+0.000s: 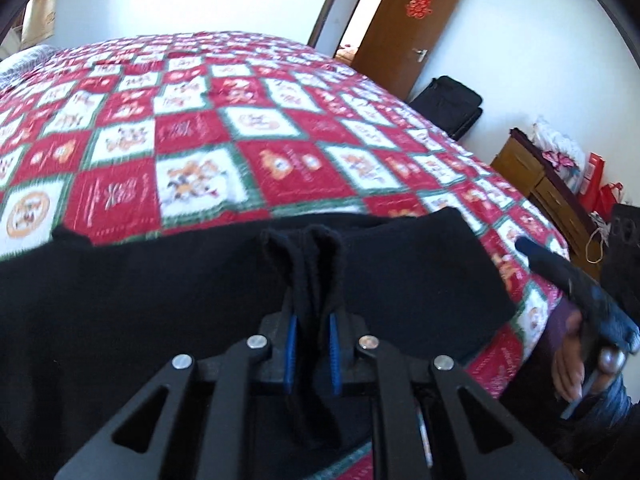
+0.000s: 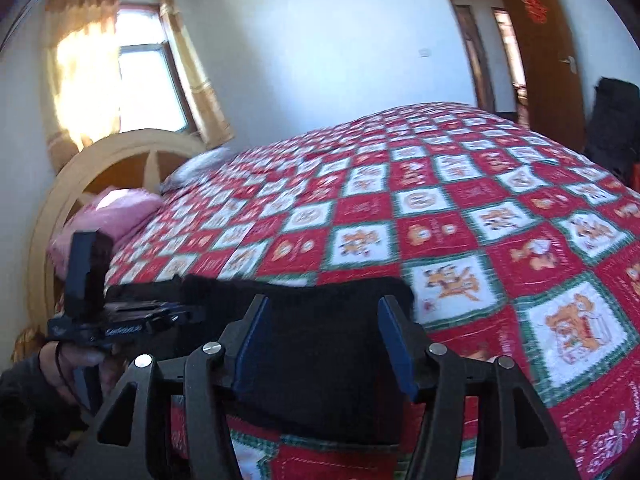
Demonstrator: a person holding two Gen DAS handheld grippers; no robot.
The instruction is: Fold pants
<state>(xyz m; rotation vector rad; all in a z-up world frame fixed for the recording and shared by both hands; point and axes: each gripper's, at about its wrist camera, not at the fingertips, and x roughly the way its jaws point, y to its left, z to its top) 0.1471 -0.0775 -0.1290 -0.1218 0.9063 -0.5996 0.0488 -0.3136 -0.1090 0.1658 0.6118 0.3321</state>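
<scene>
The left gripper (image 1: 312, 320) is clamped tight on a pinched ridge of the black pants (image 1: 160, 300), which lie along the near edge of the bed's checked quilt (image 1: 200, 128). The right gripper (image 2: 326, 344) stands half open, its jaws either side of the cloth without pressing it. For a clean fold, it probably needs to close on its edge before both lift together, level, toward the far side.

The pants (image 1: 200, 288) lie on the bed (image 1: 240, 120) at its near edge, door (image 1: 404, 32) behind.

pants (image 1: 160, 300) cut off bottom-left
</scene>
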